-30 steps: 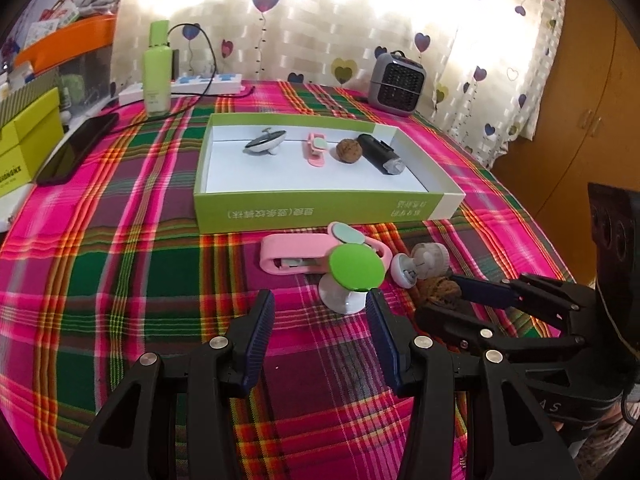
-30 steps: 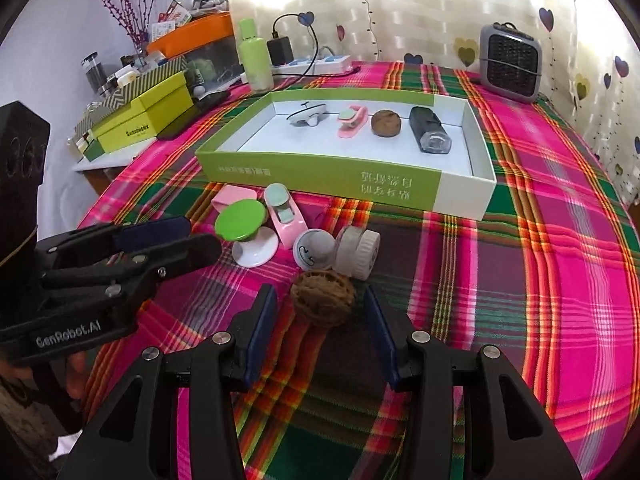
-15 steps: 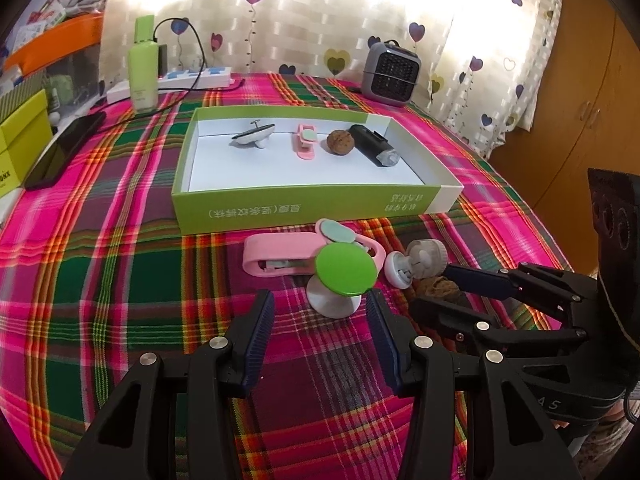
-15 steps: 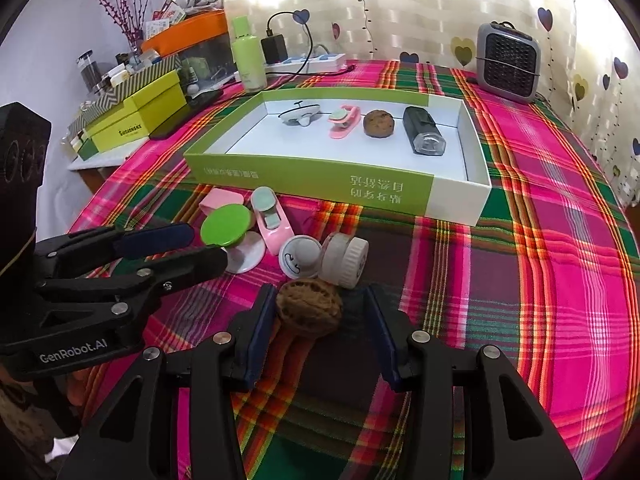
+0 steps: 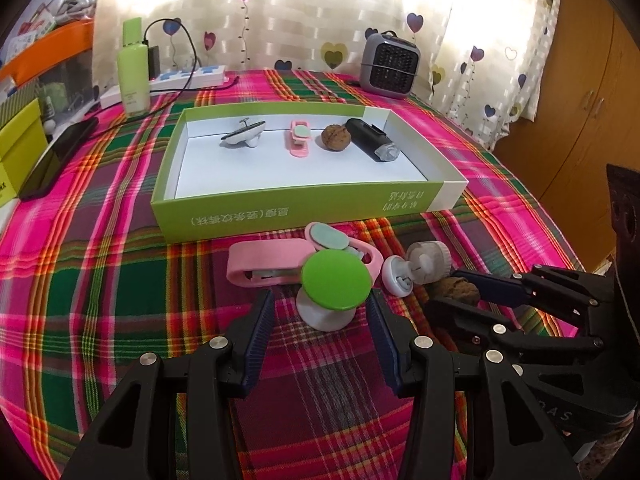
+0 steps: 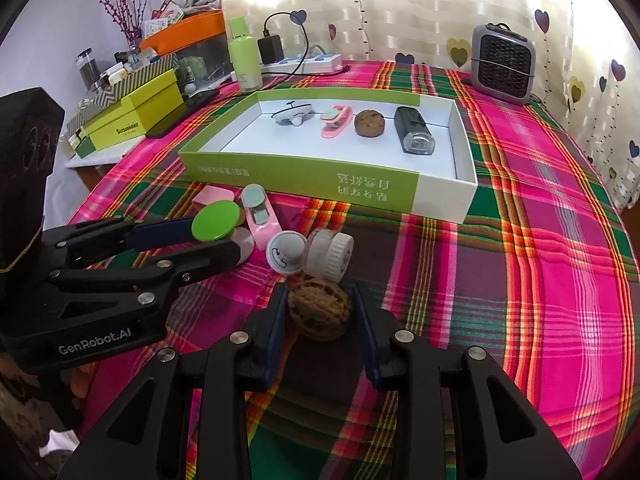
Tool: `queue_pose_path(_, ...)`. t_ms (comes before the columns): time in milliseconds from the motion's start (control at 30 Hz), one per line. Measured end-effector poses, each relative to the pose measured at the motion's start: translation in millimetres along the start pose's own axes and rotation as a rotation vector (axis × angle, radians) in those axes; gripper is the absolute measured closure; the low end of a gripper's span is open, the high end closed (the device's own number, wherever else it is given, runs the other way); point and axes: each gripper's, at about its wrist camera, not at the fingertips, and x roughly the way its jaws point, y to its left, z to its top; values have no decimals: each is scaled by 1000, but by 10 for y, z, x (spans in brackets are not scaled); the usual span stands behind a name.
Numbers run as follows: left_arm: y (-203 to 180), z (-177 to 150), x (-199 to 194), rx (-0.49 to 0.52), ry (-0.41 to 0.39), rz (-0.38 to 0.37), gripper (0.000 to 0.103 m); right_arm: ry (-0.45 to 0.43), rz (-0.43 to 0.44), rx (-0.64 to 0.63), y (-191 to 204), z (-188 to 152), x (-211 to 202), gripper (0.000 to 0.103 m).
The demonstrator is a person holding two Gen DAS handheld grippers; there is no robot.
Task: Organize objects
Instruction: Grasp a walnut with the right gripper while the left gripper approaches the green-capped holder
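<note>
A green-topped white knob stands on the plaid cloth between the fingers of my open left gripper; it also shows in the right wrist view. A brown walnut lies between the fingers of my right gripper, which has closed in around it; whether the pads touch it I cannot tell. The walnut also shows in the left wrist view. A pink clip, a white cap and a white button lie beside them. The green box holds a spinner, pink clip, walnut and black cylinder.
A grey heater stands behind the box. A green bottle and a power strip stand at the back left. A black phone and yellow boxes lie to the left.
Both grippers have moved forward. The green knob now sits between the left fingers. The right fingers have narrowed around the walnut.
</note>
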Motion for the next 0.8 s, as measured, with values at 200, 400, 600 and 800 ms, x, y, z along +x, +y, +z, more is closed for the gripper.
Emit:
queue_pose_path(200, -16, 51, 41, -7, -7, 14, 57, 0, -3, 4, -29, -12, -15, 69)
queue_pose_path(400, -13, 90, 91, -23, 1, 21, 57, 0, 2, 6, -36, -13, -17, 69)
queue_pose_path(600, -16, 111, 110, -26, 3, 26, 57, 0, 4, 8, -38, -16, -15, 69)
queue_pose_path(800, -43, 136, 128, -18, -4, 24, 70, 0, 3, 7, -38, -19, -14, 69)
